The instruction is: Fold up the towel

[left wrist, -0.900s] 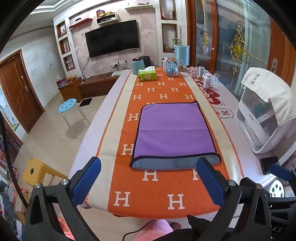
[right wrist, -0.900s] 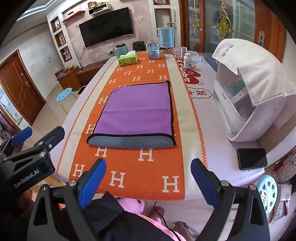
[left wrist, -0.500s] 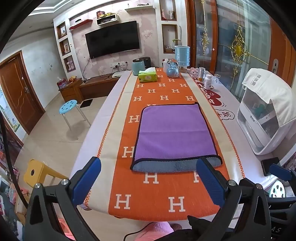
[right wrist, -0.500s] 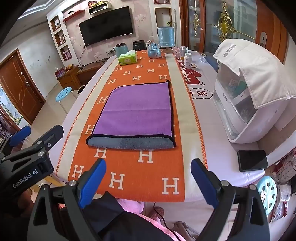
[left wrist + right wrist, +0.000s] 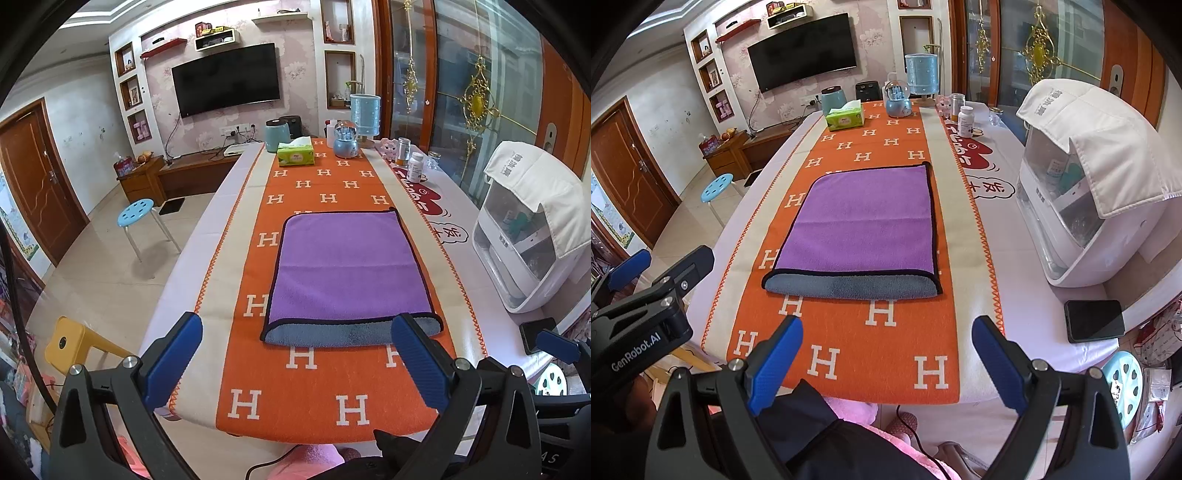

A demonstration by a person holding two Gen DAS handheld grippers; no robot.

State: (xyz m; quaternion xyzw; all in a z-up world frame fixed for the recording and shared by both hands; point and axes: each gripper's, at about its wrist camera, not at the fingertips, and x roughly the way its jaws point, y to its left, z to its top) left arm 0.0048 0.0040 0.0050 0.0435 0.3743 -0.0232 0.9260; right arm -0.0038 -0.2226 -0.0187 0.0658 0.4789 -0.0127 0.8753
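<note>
A purple towel (image 5: 347, 269) with black trim lies flat on the orange H-patterned runner (image 5: 314, 391), folded over once so its grey underside shows along the near edge. It also shows in the right wrist view (image 5: 860, 225). My left gripper (image 5: 295, 354) is open and empty, held back over the near table edge. My right gripper (image 5: 886, 362) is open and empty too, near the table's front edge. The left gripper's body (image 5: 646, 325) shows at the left of the right wrist view.
A white appliance with a cloth cover (image 5: 1086, 184) stands on the right. A black phone (image 5: 1095, 320) lies near the right front corner. A green tissue box (image 5: 295, 157), a kettle, bottles and a blue holder stand at the far end. Stools stand left of the table.
Both grippers have drawn back and risen slightly, so the towel looks a little farther away. The towel has not moved.
</note>
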